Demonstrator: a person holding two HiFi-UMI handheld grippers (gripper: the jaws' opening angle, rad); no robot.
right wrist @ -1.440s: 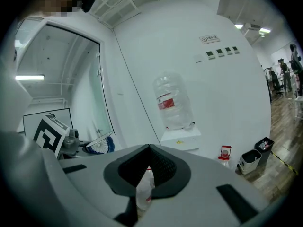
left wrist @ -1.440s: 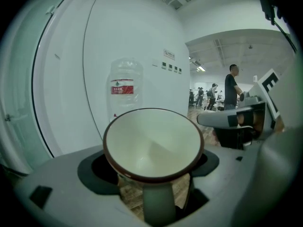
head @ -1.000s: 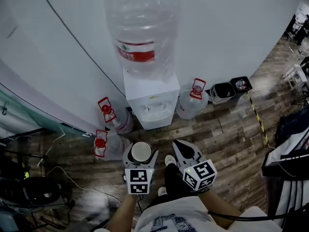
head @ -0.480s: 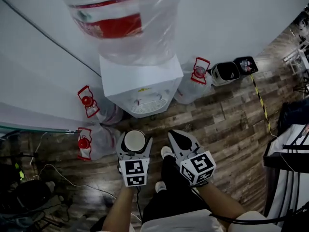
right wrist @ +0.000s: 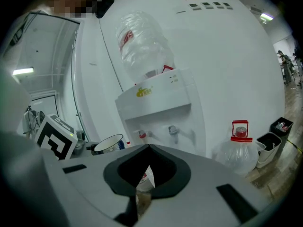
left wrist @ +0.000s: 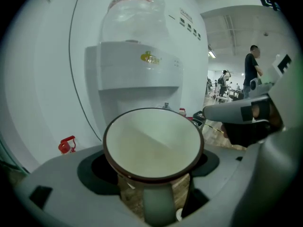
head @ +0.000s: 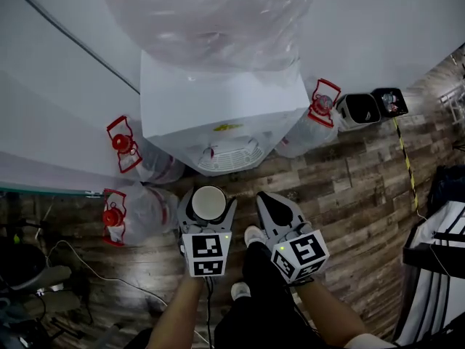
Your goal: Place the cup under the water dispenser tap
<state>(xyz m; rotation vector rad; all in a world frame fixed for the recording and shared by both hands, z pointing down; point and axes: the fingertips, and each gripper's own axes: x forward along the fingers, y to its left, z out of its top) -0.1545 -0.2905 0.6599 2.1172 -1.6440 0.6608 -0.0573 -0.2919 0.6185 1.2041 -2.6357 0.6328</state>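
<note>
Left tongs (head: 208, 208) clamped on a white cup with a dark brown rim (left wrist: 154, 143); cup upright, mouth up. Cup sits lower centre of the head view, above the wood-plank floor (head: 349, 187). It's near the front of the white water dispenser (head: 218, 111), just short of its round drip grille (head: 231, 157). Right tongs (head: 272, 203) just right of the cup, tips shut together, gripping nothing. Right gripper view, centre frame: red-handled tap (right wrist: 141, 135) and grey tap (right wrist: 173, 130) in the dispenser recess; cup is left of both, apart from them. Large clear water bottle (head: 211, 13) on top of the dispenser, top centre. Spare clear bottles with red caps (head: 120, 142) stand on the floor either side of the dispenser.
</note>
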